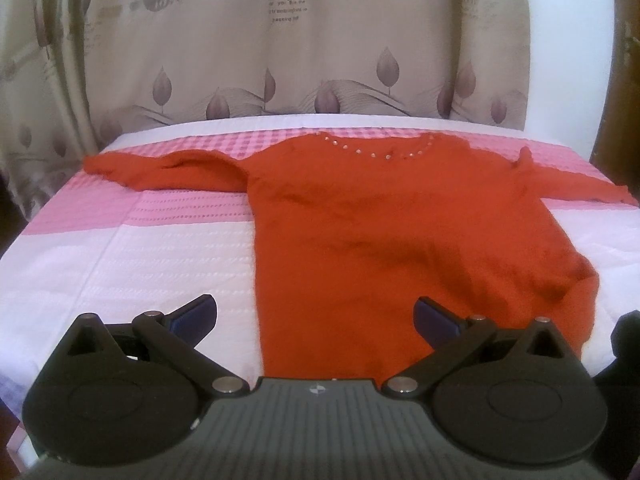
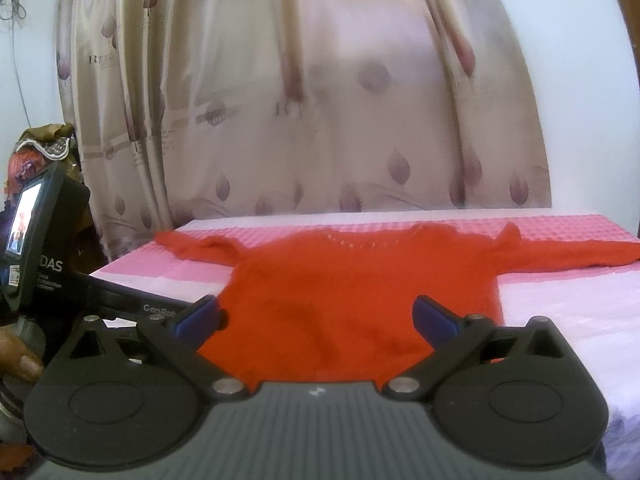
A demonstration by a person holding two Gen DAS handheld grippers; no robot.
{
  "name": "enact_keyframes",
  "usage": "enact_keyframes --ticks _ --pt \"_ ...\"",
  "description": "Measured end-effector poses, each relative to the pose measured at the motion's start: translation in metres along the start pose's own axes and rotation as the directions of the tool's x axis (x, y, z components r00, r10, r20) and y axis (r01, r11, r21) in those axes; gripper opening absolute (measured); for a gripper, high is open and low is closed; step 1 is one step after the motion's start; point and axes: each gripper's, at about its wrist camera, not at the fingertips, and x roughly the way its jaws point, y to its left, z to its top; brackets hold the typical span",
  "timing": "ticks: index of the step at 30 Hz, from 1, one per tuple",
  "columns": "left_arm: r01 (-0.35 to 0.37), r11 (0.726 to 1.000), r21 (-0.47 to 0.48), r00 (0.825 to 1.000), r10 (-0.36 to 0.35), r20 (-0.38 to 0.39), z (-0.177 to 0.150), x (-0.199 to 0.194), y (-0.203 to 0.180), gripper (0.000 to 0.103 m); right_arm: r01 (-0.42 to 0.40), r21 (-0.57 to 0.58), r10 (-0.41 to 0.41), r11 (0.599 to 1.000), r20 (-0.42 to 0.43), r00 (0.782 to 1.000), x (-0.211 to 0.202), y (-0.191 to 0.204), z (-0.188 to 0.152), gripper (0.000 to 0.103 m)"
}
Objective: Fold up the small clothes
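Note:
A red long-sleeved sweater (image 1: pixel 380 216) lies flat on the bed, face up, with small pearl studs along its neckline (image 1: pixel 372 154). Both sleeves stretch out sideways: one to the left (image 1: pixel 160 168), one to the right (image 1: pixel 600 188). My left gripper (image 1: pixel 316 316) is open above the sweater's near hem, its blue-padded fingers (image 1: pixel 196 316) apart and holding nothing. In the right wrist view the same sweater (image 2: pixel 360 280) lies ahead. My right gripper (image 2: pixel 316 316) hovers open over its lower part, empty.
The bed carries a pink and white textured cover (image 1: pixel 140 240). A beige curtain with leaf prints (image 1: pixel 280 60) hangs behind it. In the right wrist view the left gripper's body with a small screen (image 2: pixel 28 240) and a person's thumb (image 2: pixel 24 364) sit at the left.

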Motion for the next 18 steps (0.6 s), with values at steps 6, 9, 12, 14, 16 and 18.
enact_keyframes --ticks 6,9,12,14,16,18 --pt "-0.003 1.0 -0.004 1.0 0.003 -0.009 -0.002 0.003 0.007 0.103 -0.002 0.008 0.002 1.0 -0.012 1.0 0.003 0.0 0.0 0.103" --pt "-0.004 1.0 -0.008 1.0 0.004 -0.015 0.001 0.008 0.01 0.103 -0.003 0.011 0.003 1.0 -0.022 1.0 0.005 0.0 -0.002 0.103" --pt "-0.007 0.999 -0.031 1.0 0.006 -0.027 0.006 0.016 0.026 0.103 0.0 0.014 0.001 1.0 -0.036 0.999 0.009 -0.001 -0.003 0.103" --pt "-0.011 0.998 -0.064 0.999 0.009 -0.035 0.013 0.023 0.042 0.103 0.0 0.022 0.001 1.0 -0.044 0.999 0.012 -0.002 -0.005 0.103" --pt "-0.007 0.996 -0.093 0.999 0.003 -0.043 0.022 0.031 0.065 0.103 0.001 0.029 0.001 1.0 -0.057 0.998 0.016 -0.003 -0.006 0.103" --pt "-0.012 0.992 -0.128 0.999 0.007 -0.04 0.03 0.04 0.092 0.103 0.001 0.035 0.001 0.999 -0.071 0.997 0.021 -0.005 -0.008 0.103"
